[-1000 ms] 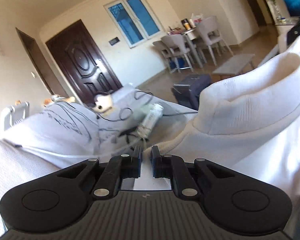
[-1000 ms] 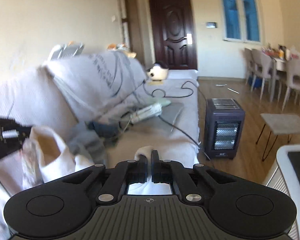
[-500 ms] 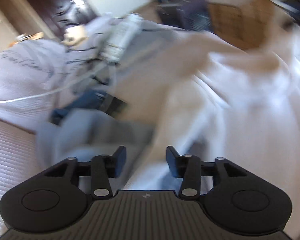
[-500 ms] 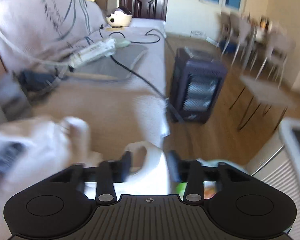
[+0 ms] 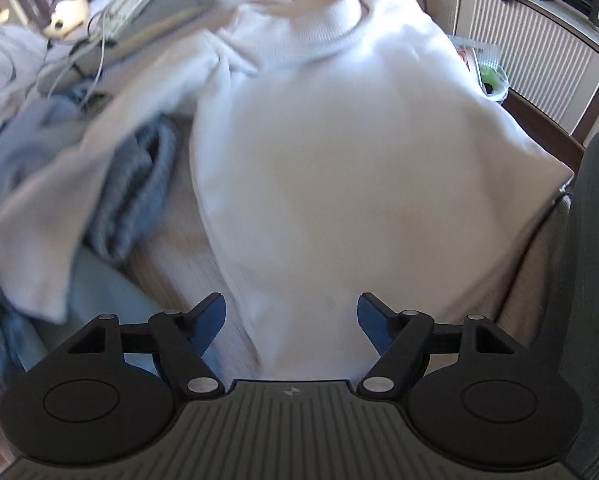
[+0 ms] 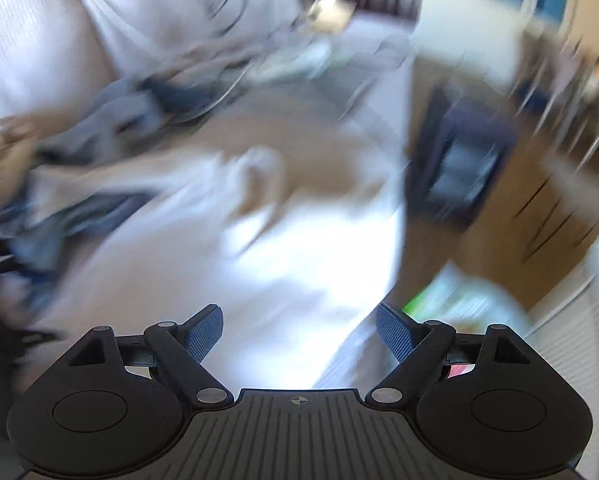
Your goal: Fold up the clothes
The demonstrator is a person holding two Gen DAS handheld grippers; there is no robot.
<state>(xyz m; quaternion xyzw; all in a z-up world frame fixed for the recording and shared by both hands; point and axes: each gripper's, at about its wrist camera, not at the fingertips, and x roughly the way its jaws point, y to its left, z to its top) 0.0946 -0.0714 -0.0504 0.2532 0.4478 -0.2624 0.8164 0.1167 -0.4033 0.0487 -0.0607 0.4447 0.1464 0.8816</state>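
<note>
The white turtleneck sweater (image 5: 339, 152) is lying spread flat on the beige sofa seat (image 5: 171, 256) straight ahead of your left gripper (image 5: 291, 322), collar at the far end and its near hem reaching down between the two fingers (image 5: 209, 320). One sleeve is trailing off to the left over a grey knit garment (image 5: 139, 184). In the blurred right wrist view, the same sweater (image 6: 291, 248) is lying just ahead of your right gripper (image 6: 299, 334), with a dark space heater (image 6: 459, 168) standing on the floor beyond the sofa edge.

A second ago both grippers were raised and pinching the sweater's fabric; now the garment is resting on the seat and both cameras are looking steeply down at it.

Both pairs of jaws have just been opening and are standing wide apart. The pads are gripping nothing, though the sweater's cloth is lying in the gap between them.
</note>
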